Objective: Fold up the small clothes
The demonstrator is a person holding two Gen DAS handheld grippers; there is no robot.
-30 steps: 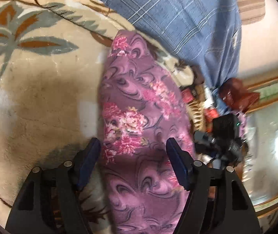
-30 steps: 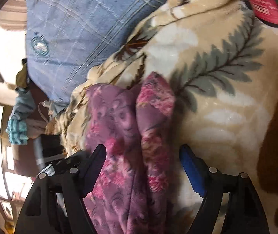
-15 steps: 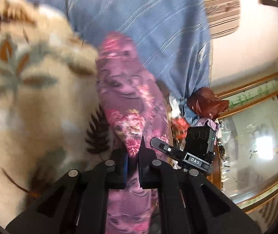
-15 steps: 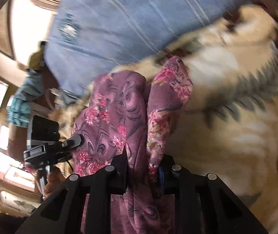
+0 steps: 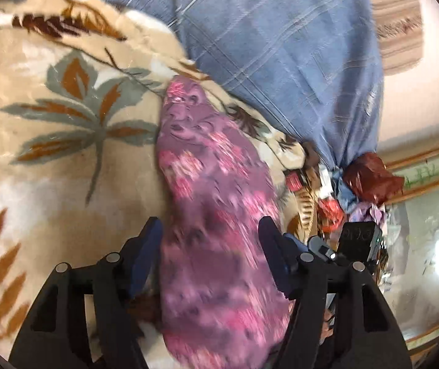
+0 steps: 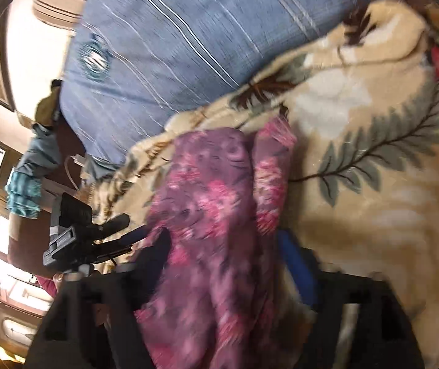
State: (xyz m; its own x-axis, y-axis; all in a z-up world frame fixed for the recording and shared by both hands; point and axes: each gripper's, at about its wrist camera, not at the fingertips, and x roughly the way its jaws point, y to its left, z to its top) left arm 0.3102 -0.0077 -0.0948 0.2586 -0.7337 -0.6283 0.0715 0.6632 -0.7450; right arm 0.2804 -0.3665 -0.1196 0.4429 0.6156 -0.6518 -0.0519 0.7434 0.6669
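A moment ago both grippers were pinched tight on the purple flowered cloth [image 5: 216, 233]; now both have let go, so this fold looks laid down on the leaf-pattern blanket [image 5: 65, 141]. The left gripper [image 5: 211, 240] is opening, its jaws wide apart, and the cloth lies between them with neither pad pressing it. The right gripper [image 6: 225, 264] is opening too, jaws wide, with the cloth [image 6: 219, 215] running between them, loose. A blue striped pillow [image 5: 281, 46] sits beyond the jaws.
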